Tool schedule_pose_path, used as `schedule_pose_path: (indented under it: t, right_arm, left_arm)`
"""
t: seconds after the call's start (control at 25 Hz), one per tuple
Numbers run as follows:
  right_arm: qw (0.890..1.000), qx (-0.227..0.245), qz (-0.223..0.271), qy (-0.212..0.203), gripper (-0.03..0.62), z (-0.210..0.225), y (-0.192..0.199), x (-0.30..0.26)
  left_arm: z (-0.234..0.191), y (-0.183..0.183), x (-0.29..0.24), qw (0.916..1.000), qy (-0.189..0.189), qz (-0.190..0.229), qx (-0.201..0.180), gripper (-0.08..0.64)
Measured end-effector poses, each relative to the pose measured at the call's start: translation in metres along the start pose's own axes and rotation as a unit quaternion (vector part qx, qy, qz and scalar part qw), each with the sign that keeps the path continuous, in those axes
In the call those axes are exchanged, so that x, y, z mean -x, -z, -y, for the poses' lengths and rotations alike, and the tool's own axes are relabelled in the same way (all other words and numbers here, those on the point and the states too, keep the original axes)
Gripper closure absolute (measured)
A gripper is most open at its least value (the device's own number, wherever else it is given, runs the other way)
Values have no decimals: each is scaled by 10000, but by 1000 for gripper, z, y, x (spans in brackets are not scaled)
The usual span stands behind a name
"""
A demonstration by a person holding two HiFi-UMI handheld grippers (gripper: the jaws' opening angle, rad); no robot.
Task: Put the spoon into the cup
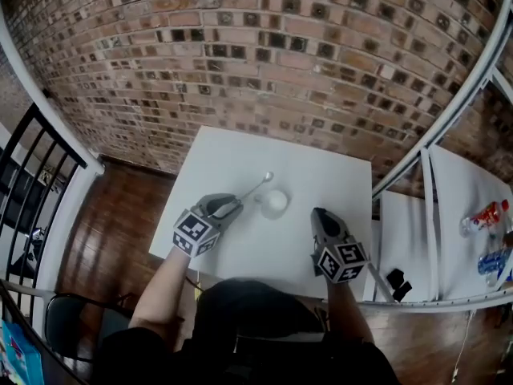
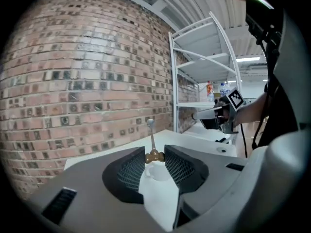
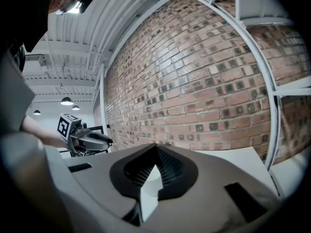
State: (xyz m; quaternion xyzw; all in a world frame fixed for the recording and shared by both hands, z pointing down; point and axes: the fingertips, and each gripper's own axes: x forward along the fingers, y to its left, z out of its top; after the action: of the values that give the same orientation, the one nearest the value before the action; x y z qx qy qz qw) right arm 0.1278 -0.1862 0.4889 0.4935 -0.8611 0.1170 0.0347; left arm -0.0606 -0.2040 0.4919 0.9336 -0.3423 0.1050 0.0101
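A small white cup [image 1: 275, 202] stands near the middle of the white table [image 1: 321, 171]. My left gripper [image 1: 233, 207] is just left of it, shut on the gold bow-shaped end of a metal spoon [image 1: 258, 186]. The spoon slants away past the cup's far left side. In the left gripper view the spoon [image 2: 151, 137] rises from between the jaw tips of the left gripper [image 2: 155, 156], bowl uppermost, and the cup [image 2: 158, 171] shows below them. My right gripper [image 1: 324, 218] hovers to the right of the cup. In its own view the right gripper [image 3: 156, 149] has its tips together and nothing in them.
A brick wall stands behind the table. A white metal rack [image 1: 449, 183] at the right holds bottles [image 1: 485, 215] and a black object [image 1: 397, 280]. A black railing [image 1: 32, 175] and a chair [image 1: 68, 323] are at the left.
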Motion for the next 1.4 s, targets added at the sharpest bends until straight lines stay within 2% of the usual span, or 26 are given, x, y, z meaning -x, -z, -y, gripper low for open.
schedule_pose_path:
  t: [0.2,0.32,0.4,0.64,1.12,1.4]
  right_arm:
    - [10000,-41,-2,32,588,2,4,5]
    - [10000,-59,1,57,588,4,5,7]
    - [10000,-64,17,70,588,5,5,8]
    - [9999,-74,28,68,588,4,6,11]
    - [9999,-91,-7,113,588,13,6,13]
    - [9997,-129,11,227,588,26,5,18]
  left_arm:
    - [23,38,-32,9942,362,-894,-468,431]
    - [28,55,-40,9890,483,-1338,-401,431]
    - [27,60,-44,9872,487,-1484,-329,431]
    - [21,60,-53,9878,403,-1505,43,430]
    - [16,49,-77,9903,299,-1357,62,430]
    - [19,65,-95,9871,312,-1543,303,430]
